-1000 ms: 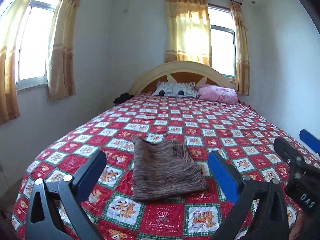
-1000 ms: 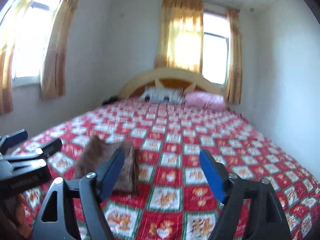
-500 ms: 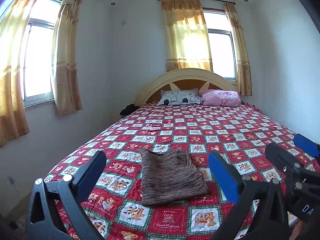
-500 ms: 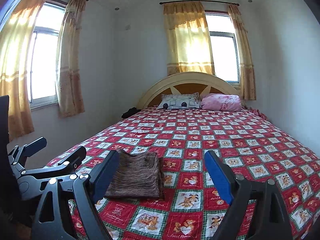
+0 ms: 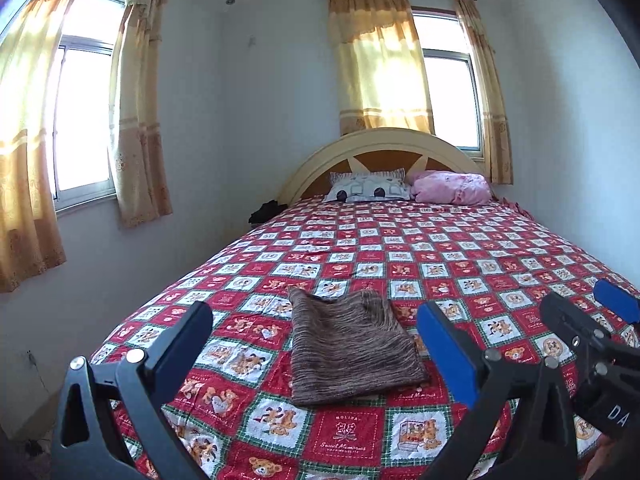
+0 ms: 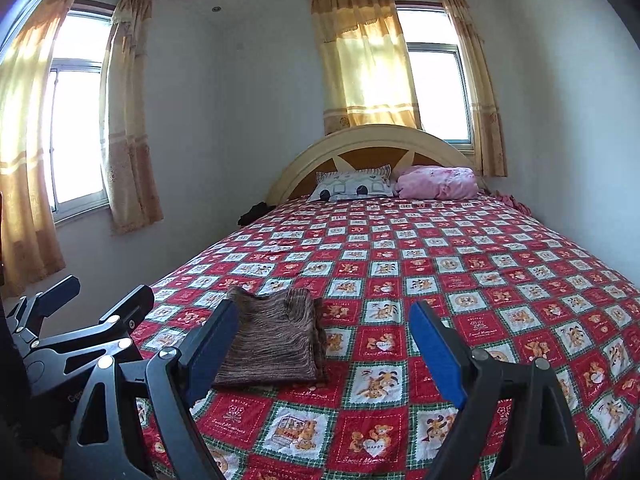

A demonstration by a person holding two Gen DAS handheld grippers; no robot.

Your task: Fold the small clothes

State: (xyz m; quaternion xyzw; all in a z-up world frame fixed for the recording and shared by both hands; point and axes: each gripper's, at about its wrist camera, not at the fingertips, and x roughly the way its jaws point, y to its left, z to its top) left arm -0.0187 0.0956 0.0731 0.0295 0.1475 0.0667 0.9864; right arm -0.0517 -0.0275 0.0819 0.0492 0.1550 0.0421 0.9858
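Both grippers, left gripper (image 5: 314,342) and right gripper (image 6: 324,334), gape wide, empty; soft, light knit garment (image 5: 350,346) at 12 o'clock, pinch a corner.

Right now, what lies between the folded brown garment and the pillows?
Only bare patchwork bedspread separates the folded brown garment from the pillows; both wrist views show it.

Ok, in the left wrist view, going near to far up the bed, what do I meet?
Left gripper, open, nearest → folded brown garment on the quilt → patterned pillow and pink bundle, side by side → arched headboard.
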